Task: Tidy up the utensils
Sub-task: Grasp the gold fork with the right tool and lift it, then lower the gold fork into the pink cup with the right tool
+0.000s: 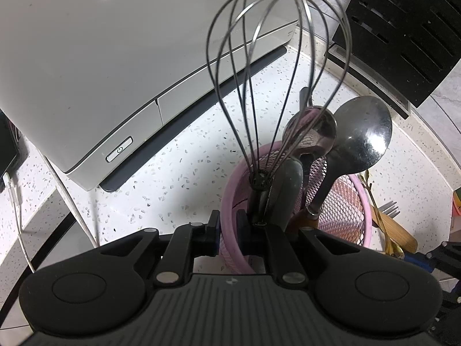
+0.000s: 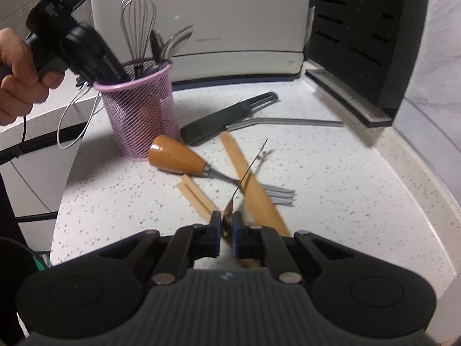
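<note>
A pink mesh cup (image 2: 144, 109) stands on the speckled counter and holds a wire whisk (image 1: 273, 72), two steel spoons (image 1: 360, 135) and a dark handle. My left gripper (image 1: 229, 230) straddles the cup's near rim (image 1: 230, 199), one finger outside and one inside by the whisk handle; it also shows in the right wrist view (image 2: 100, 66). My right gripper (image 2: 226, 225) is shut on a thin gold utensil (image 2: 247, 170), held above the counter. A wooden-handled fork (image 2: 184, 155), wooden chopsticks (image 2: 253, 184) and a dark peeler (image 2: 222, 118) lie on the counter.
A white appliance (image 1: 100, 72) stands behind the cup. A black slotted rack (image 2: 363, 34) stands at the back right. A grey straw (image 2: 288, 121) lies near it. A white cable (image 1: 14, 201) hangs at the left counter edge.
</note>
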Available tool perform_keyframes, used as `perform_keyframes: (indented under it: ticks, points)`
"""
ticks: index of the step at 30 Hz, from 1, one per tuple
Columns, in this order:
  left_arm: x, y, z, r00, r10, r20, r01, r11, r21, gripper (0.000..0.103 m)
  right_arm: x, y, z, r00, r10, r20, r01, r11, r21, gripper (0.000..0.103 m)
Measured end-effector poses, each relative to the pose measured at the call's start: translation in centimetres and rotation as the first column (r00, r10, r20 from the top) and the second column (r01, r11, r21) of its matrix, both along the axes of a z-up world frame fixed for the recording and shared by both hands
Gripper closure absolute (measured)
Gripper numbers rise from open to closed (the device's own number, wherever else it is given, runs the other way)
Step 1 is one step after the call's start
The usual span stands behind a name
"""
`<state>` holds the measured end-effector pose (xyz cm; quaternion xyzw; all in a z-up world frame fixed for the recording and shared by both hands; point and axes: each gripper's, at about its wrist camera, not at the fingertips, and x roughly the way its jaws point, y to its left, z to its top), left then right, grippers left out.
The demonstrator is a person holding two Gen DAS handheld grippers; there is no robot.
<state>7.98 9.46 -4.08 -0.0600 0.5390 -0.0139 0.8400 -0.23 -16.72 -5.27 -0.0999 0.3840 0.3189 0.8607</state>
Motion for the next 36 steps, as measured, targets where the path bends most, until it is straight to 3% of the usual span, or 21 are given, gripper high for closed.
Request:
perform_keyframes:
  ticks: [3, 13, 18, 23, 30, 36]
  points:
    - [0.0, 0.0, 0.0, 1.000, -0.002, 0.000, 0.002, 1.000, 0.001, 0.092, -0.1, 0.4, -0.1, 1.000, 0.005, 0.017, -0.005, 1.000, -0.010, 0.103]
    - [0.0, 0.1, 0.0, 1.000, -0.004, 0.000, 0.004, 1.000, -0.003, 0.092, 0.1, 0.2, 1.3, 0.999, 0.001, 0.037, -0.001, 1.000, -0.004, 0.103]
    - [0.0, 0.1, 0.0, 1.000, -0.001, 0.000, 0.001, 1.000, -0.004, 0.092, 1.4, -1.4, 3.8, 0.998, -0.050, -0.029, 0.053, 0.988, 0.142, 0.103]
    - [0.2, -0.1, -0.2, 1.000, -0.001, -0.005, 0.001, 1.000, 0.003, 0.092, 1.5, -1.5, 6.2, 0.999, -0.042, -0.032, 0.048, 0.978, 0.203, 0.103]
    - [0.2, -0.1, -0.3, 1.000, -0.005, -0.006, 0.005, 1.000, -0.002, 0.091, -0.1, 0.0, 9.8, 0.993, 0.079, -0.090, -0.046, 0.946, 0.321, 0.103]
    - [0.1, 0.3, -0.1, 1.000, -0.007, -0.001, 0.007, 1.000, -0.010, 0.091, -0.5, 1.3, 10.8, 0.955, 0.205, -0.213, -0.098, 0.900, 0.425, 0.103]
